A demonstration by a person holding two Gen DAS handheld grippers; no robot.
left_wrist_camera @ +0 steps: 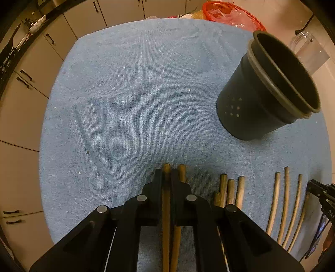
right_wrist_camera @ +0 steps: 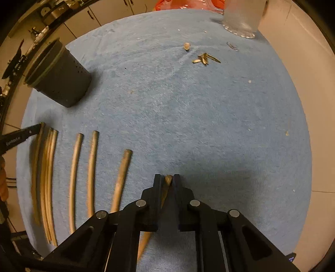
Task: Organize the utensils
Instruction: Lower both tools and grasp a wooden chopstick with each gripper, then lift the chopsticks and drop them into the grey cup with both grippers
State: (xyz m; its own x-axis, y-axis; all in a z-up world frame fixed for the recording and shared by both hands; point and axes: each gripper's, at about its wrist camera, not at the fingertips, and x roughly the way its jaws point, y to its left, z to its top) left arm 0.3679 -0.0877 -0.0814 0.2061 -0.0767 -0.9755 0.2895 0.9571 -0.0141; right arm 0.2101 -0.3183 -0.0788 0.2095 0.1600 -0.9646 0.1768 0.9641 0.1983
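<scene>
My left gripper (left_wrist_camera: pixel 166 175) is shut on a brown chopstick (left_wrist_camera: pixel 166 200) low over the blue towel (left_wrist_camera: pixel 136 94); a second brown chopstick (left_wrist_camera: pixel 181 172) lies just right of its fingers. Several more chopsticks (left_wrist_camera: pixel 230 190) and paler ones (left_wrist_camera: pixel 284 207) lie in a row to the right. A dark perforated utensil holder (left_wrist_camera: pixel 268 90) stands at the right back. My right gripper (right_wrist_camera: pixel 168 179) is shut on a pale chopstick (right_wrist_camera: pixel 168 180) above the towel (right_wrist_camera: pixel 209 125). Other chopsticks (right_wrist_camera: pixel 92 167) lie to its left; the holder (right_wrist_camera: pixel 60 77) stands at far left.
A red basket (left_wrist_camera: pixel 232 14) and a clear glass jar (left_wrist_camera: pixel 307 50) stand past the towel's far edge. Small scraps (right_wrist_camera: pixel 204 58) lie on the towel near the jar (right_wrist_camera: pixel 240 18). Cabinets with dark handles (left_wrist_camera: pixel 25 75) are to the left.
</scene>
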